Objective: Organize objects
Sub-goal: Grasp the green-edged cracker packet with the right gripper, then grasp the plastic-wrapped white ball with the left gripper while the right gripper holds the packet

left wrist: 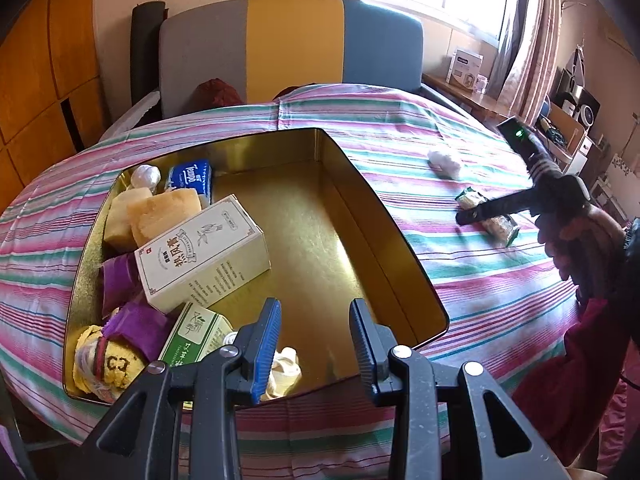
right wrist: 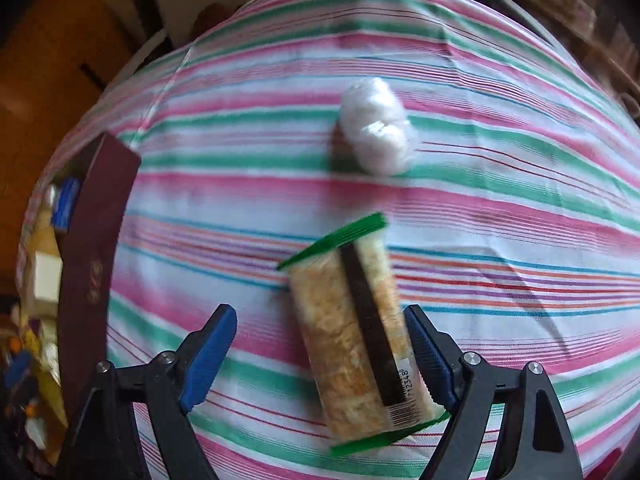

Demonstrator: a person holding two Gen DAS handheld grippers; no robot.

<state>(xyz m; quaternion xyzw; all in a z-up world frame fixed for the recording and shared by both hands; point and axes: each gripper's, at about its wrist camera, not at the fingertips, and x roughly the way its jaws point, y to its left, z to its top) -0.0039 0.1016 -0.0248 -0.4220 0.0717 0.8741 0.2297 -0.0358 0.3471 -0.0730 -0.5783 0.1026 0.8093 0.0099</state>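
Note:
A gold tin box [left wrist: 360,216] stands on the striped tablecloth [left wrist: 400,128] and holds several items along its left side: a cream carton [left wrist: 204,252], a blue tissue pack [left wrist: 192,178], purple packets and a yellow knit piece. My left gripper [left wrist: 316,320] is open and empty above the box's near edge. My right gripper [right wrist: 320,332] is open, its jaws on either side of a green-edged snack packet [right wrist: 352,332] lying on the cloth. It also shows in the left wrist view [left wrist: 490,216]. A white wrapped ball [right wrist: 376,128] lies beyond the packet.
The box's dark red outer wall [right wrist: 96,264] stands at the left of the right wrist view. A grey, yellow and blue chair back [left wrist: 292,48] is behind the table. A shelf with boxes [left wrist: 464,68] and a window are at the far right.

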